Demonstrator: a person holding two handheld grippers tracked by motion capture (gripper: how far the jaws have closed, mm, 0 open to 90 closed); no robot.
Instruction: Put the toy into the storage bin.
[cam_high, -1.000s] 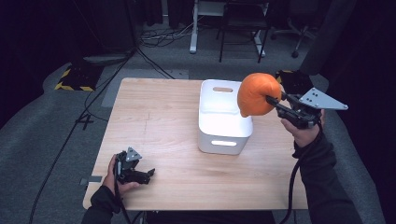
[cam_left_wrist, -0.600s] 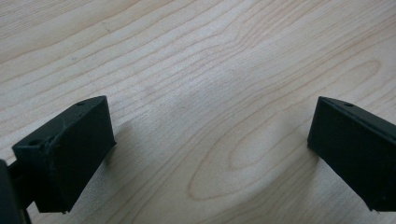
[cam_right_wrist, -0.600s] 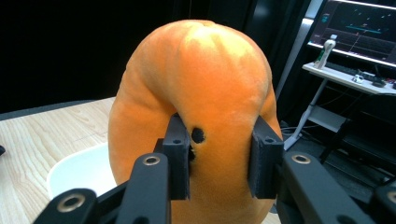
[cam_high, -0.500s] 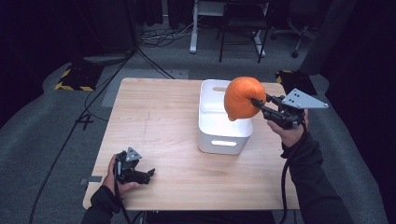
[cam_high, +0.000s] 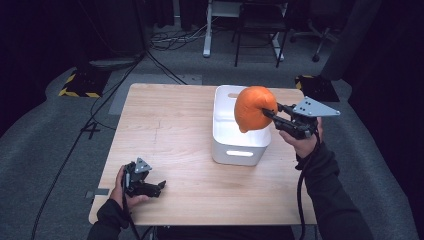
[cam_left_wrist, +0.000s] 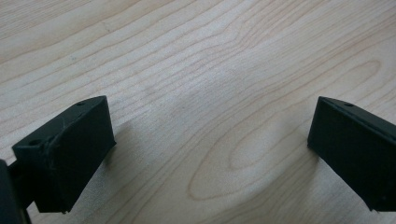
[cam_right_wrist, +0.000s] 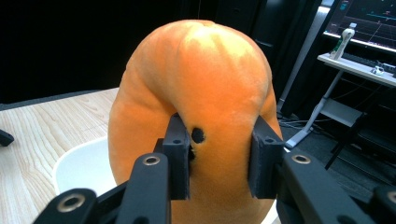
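- The right gripper (cam_high: 274, 116) has its fingers (cam_right_wrist: 180, 158) clamped on an orange plush (cam_high: 255, 108), each pad sunk into the soft fabric on either side of a small dark hole in it.
- The plush hangs in the air off the fingertips, at about 9 o'clock from the right hand in the high view, clear of the bench (cam_high: 170, 130).
- The relation that counts: the plush sits over the open top of the white bin (cam_high: 240, 145), toward the bin's right rim, with its lower end pointing down at the opening.
- Its long axis runs roughly upright, 12 to 6 o'clock, so it would likely go in end-first if lowered; I judge the bin mouth wide enough for it.
- In the right gripper view the bin's white rim (cam_right_wrist: 81, 163) shows at about 8 o'clock below the plush, so the drop point seems slightly toward the bin's centre from where the plush hangs.
- The left gripper (cam_high: 150, 186) rests low on the bench at the near left corner, about 7 o'clock from the bin and well apart from it; its fingers (cam_left_wrist: 70, 149) stand wide apart with bare wood between them.
- The right hand is far the nearer to the bin, and the placing looks to be its job alone.
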